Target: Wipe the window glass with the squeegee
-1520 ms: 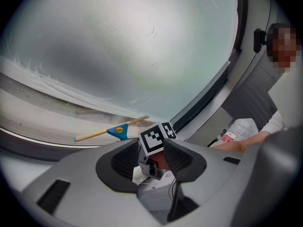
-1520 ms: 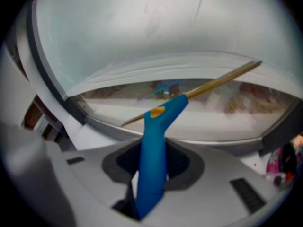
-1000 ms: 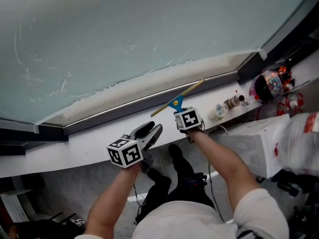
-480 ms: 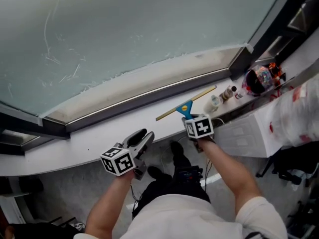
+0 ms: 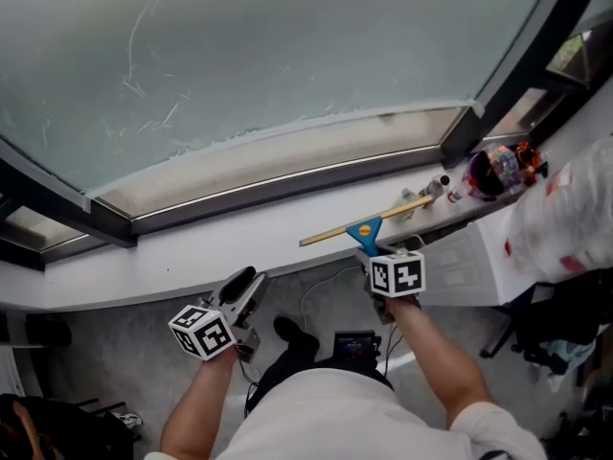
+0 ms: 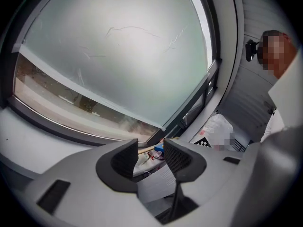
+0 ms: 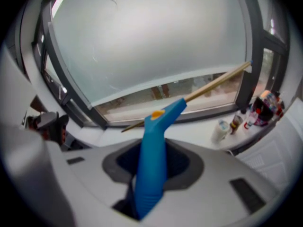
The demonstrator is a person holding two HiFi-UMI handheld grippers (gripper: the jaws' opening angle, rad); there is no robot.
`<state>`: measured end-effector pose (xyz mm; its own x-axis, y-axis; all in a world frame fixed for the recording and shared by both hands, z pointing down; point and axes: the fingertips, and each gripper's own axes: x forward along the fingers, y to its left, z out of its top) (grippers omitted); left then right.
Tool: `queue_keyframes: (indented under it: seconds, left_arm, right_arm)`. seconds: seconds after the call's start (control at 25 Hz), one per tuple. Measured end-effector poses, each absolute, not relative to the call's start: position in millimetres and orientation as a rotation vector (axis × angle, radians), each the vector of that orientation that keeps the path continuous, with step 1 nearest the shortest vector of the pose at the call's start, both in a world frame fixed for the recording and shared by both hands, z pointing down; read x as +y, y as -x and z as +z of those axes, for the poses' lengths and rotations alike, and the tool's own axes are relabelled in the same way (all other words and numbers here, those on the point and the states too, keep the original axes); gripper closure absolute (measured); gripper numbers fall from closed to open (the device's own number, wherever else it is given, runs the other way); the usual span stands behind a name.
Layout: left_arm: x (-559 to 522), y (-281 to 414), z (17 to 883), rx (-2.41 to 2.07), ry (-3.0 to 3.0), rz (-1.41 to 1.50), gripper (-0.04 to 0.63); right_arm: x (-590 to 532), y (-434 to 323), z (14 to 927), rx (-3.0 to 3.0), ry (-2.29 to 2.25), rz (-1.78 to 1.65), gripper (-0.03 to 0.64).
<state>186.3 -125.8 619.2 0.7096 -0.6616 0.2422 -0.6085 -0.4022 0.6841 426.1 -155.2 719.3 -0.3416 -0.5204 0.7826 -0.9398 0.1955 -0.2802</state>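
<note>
Right gripper (image 5: 372, 254) is clamping the blue squeegee (image 5: 365, 228) by its handle, with the blade running roughly 8-to-2 o'clock. Window glass (image 5: 287, 56) is sitting at about 11 o'clock from it. Left gripper (image 5: 247, 284) is hanging open and empty, and it's farther off.

The head view looks steeply down from above onto the window glass (image 5: 287, 56) and sill (image 5: 144, 262), which both gripper views face from low and close.

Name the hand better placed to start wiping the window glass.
Right. The right claw is shut on the blue-handled squeegee, its long yellowish blade facing the frosted window glass. The left claw is open and holds nothing.
</note>
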Motion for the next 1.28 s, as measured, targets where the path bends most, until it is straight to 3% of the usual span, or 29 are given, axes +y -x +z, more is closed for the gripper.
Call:
queue_keyframes:
  seconds: [0.72,1.28]
  left_arm:
    - [91.3,-244.5,570.3,-1.126,-2.127,-0.203,0.407]
    - [133.6,-222.7,524.9,-1.166,-2.232,-0.219,0.407]
  right_arm:
    - [34.8,-488.8,634.1,-2.204,-1.319,0.925,0.485]
    - [74.2,-452.7,589.8,-2.335,-1.254,0.885,0.485]
